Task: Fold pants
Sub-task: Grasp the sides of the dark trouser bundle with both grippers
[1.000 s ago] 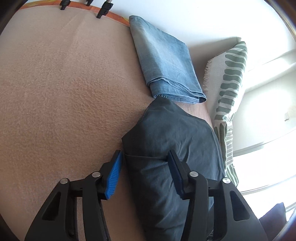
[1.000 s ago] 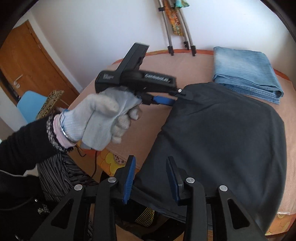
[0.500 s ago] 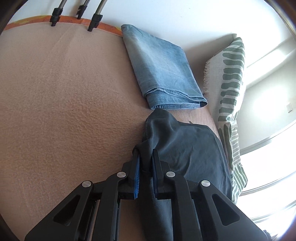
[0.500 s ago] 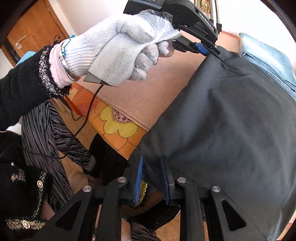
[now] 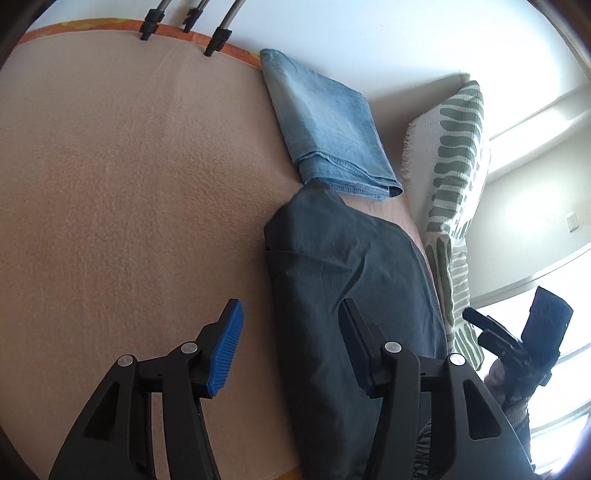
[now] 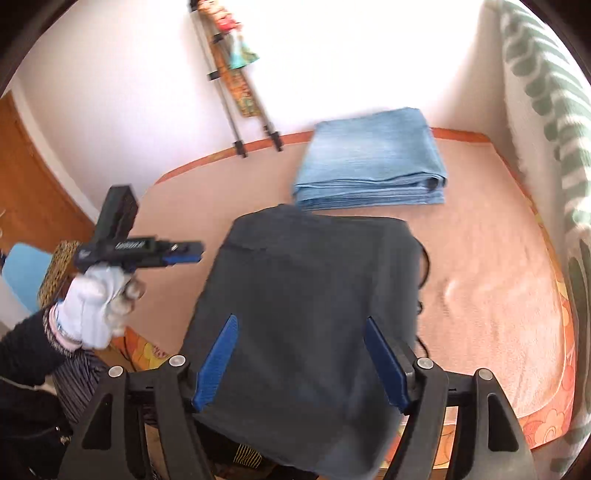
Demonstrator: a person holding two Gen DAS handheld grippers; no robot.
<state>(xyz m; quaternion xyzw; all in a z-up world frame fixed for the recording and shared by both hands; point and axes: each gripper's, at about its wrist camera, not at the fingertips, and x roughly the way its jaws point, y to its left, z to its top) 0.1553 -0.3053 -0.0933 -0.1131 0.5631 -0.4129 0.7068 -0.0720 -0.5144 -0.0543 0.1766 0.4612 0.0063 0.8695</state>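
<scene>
Dark pants [image 6: 310, 295]: one pair, lying flat on the bed, near edge hanging over the bed's front; far end touches the folded jeans.
Left tongs [image 5: 291, 343]: spread wide, holding nothing; one finger over the blanket, the other over the pants.
Right tongs [image 6: 301, 363]: spread wide above the pants, nothing pinched.
Left hand [image 6: 98, 302]: one white glove, gripping the left tool's handle beside the pants.
Folded jeans [image 5: 328, 129]: one light-blue stack, behind the pants near the wall.
Pillow [image 5: 454, 177]: one, white with green stripes, upright at the bed's right side.
Tripod legs [image 5: 184, 26]: three, feet at the bed's far edge; tops cut off.
Hard to make out: the right wrist view is motion-blurred; the pants' lower part is hidden below the bed edge; whether the pants are already folded cannot be told.
Bed [image 5: 110, 184]: peach fleece blanket [image 6: 491, 280], orange flowered sheet at the edges.
Room: white wall, wooden door [image 6: 33, 184], bright window [image 5: 561, 369].
</scene>
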